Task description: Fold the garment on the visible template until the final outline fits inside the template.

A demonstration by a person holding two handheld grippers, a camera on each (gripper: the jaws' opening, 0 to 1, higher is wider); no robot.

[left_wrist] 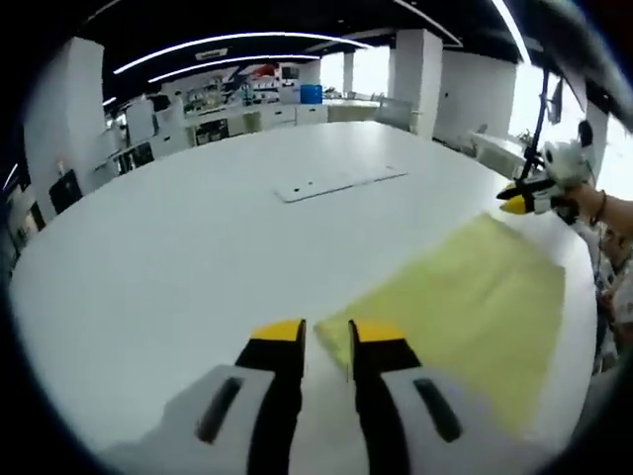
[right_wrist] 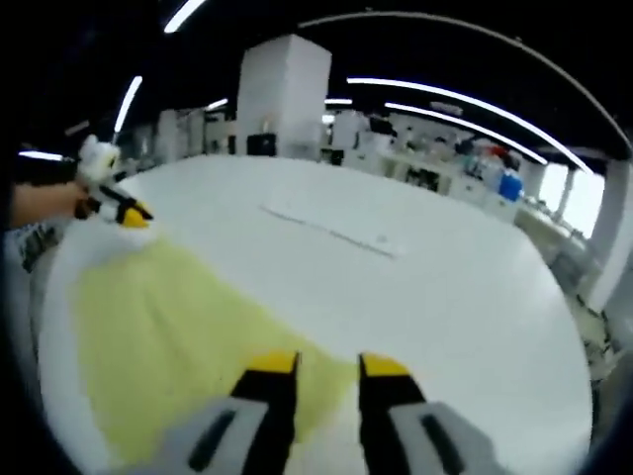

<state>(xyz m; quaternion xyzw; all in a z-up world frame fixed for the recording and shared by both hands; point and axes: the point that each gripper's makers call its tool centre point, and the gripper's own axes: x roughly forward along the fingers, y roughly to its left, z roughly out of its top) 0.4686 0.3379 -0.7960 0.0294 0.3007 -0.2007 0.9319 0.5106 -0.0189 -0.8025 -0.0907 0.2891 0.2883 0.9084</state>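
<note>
A yellow garment (left_wrist: 465,307) lies spread flat on the white table (left_wrist: 198,257). My left gripper (left_wrist: 327,332) is at its near corner, jaws almost together with the cloth's corner pinched between them. In the left gripper view my right gripper (left_wrist: 522,203) sits at the garment's far corner, tips together on the cloth edge. From the right gripper view the yellow garment (right_wrist: 168,336) stretches away to the left, its near edge caught between my right gripper (right_wrist: 325,366) jaws. My left gripper (right_wrist: 127,212) holds the far corner there.
A flat white strip (left_wrist: 336,183) lies on the table beyond the garment, and the same strip (right_wrist: 331,235) shows in the right gripper view. A person's forearm (left_wrist: 605,213) stands at the table edge. Desks and shelves line the room behind.
</note>
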